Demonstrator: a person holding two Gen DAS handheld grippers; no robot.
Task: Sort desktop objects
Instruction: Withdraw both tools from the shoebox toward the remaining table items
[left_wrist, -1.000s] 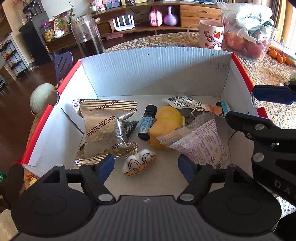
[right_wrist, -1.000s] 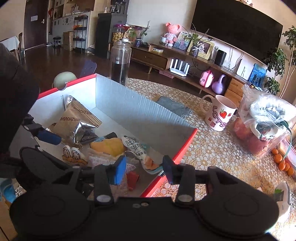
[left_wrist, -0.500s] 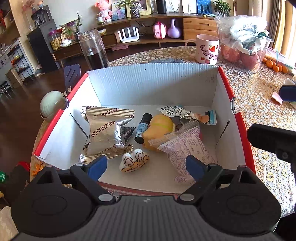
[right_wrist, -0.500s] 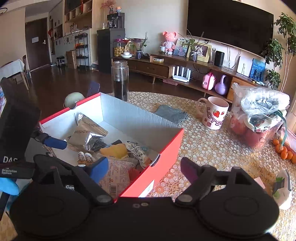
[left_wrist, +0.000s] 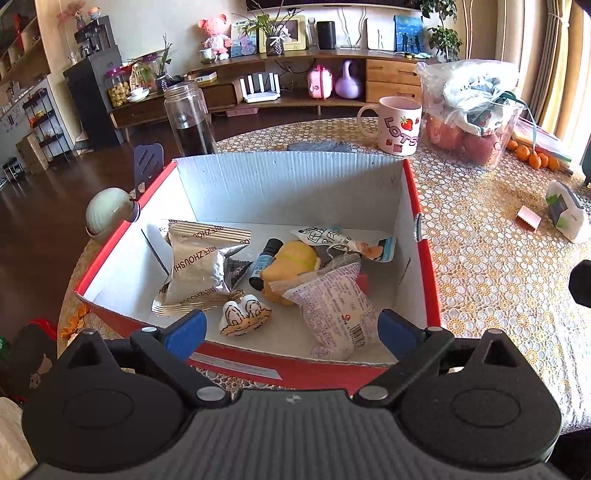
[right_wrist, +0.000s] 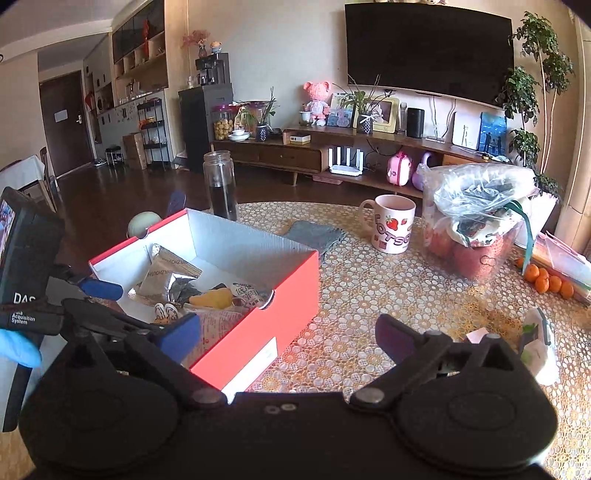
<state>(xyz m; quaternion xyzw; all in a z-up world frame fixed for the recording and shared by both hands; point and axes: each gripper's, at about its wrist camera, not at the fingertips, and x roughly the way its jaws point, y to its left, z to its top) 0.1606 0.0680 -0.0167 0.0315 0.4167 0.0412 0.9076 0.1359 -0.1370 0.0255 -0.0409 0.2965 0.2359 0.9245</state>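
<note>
A red cardboard box (left_wrist: 421, 266) with a white inside sits on the lace-covered table; it also shows in the right wrist view (right_wrist: 280, 291). Inside lie a silver snack packet (left_wrist: 201, 266), a small dark bottle (left_wrist: 264, 262), a yellow toy (left_wrist: 291, 266), a pink printed packet (left_wrist: 332, 306), a white sachet (left_wrist: 332, 238) and a small white cartoon charm (left_wrist: 243, 317). My left gripper (left_wrist: 291, 330) is open and empty, above the box's near edge. My right gripper (right_wrist: 288, 334) is open and empty, to the right of the box's near corner.
A pink strawberry mug (left_wrist: 400, 125), a bag of fruit (left_wrist: 469, 118), a glass jar (left_wrist: 188, 118), several small oranges (left_wrist: 532, 155) and a grey cloth (right_wrist: 314, 236) stand at the back. A white-green object (left_wrist: 565, 210) and a small pink card (left_wrist: 528, 218) lie at the right.
Both grippers have pulled back and up from the box and opened wider. The right gripper has swung right, off the box. The box contents have not moved.
</note>
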